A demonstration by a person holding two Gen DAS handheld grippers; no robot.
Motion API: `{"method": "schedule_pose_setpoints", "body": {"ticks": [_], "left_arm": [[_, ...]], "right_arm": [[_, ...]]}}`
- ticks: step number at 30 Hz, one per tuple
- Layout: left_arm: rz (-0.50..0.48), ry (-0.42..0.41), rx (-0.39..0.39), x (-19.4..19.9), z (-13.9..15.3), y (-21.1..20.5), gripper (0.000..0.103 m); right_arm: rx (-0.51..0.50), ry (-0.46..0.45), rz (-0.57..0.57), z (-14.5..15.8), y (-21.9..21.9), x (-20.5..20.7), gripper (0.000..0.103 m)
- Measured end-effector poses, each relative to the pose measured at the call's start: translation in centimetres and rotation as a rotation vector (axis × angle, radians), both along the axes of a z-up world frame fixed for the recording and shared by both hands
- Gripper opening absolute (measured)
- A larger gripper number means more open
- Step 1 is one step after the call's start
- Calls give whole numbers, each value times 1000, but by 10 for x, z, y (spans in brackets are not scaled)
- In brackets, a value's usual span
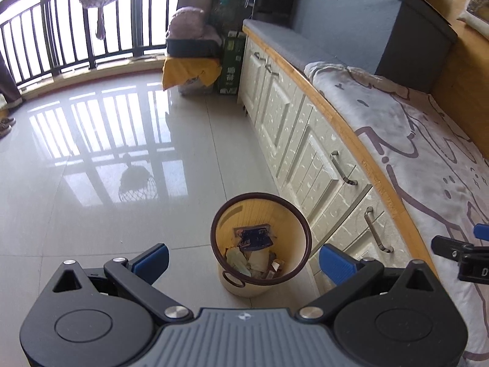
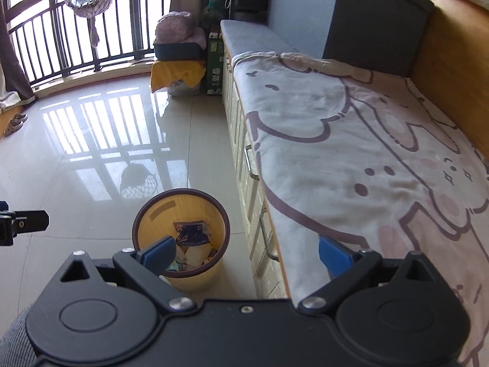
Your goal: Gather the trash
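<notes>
Bin (image 1: 261,244), round and yellow with a dark rim, is standing on the floor (image 1: 91,159) just beside the cabinet (image 1: 305,153). It is serving as the landmark for every entry below.

Trash (image 1: 253,253): scraps of paper and a dark blue wrapper (image 1: 253,236) are lying inside the bin, covering its bottom. No loose litter is showing on the floor around the bin or on the blanket (image 2: 366,159) spread over the bench above and to the right of it. Collection is therefore judged to be largely done (anything outside these two views cannot be counted).

Left gripper (image 1: 243,260): hovering above the bin and a little toward the viewer, looking down into its mouth. Its blue fingers (image 1: 152,260) are standing wide apart with nothing between them.

Right gripper (image 2: 247,255): hovering above and to the right of the bin, over the bench edge. Its left finger is overlapping the bin rim in its own view, and its right finger is sitting over the blanket edge. Its jaws are likewise spread wide and carrying nothing.

Both tools are being held level with each other, side by side; each is showing at the edge of the other's view.

Remaining work, as a judgement: none is visible from here.
</notes>
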State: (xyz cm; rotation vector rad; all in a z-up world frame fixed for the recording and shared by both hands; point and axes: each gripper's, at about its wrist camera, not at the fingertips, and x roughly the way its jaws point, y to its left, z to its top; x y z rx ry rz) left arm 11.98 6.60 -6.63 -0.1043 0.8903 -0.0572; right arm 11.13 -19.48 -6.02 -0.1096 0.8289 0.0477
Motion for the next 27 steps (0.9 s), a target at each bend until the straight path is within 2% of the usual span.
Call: {"method": "schedule_pose_setpoints", "body": {"ticks": [6, 11, 27], "left_arm": [[-24, -23, 0, -14, 6, -4, 103], [-37, -41, 41, -24, 7, -12, 103], [-66, -78, 97, -46, 9, -24, 103]], "right_arm": [[11, -31, -21, 10, -9, -16, 101], [17, -46, -34, 12, -15, -27, 101], [10, -87, -26, 20, -17, -56, 101]]}}
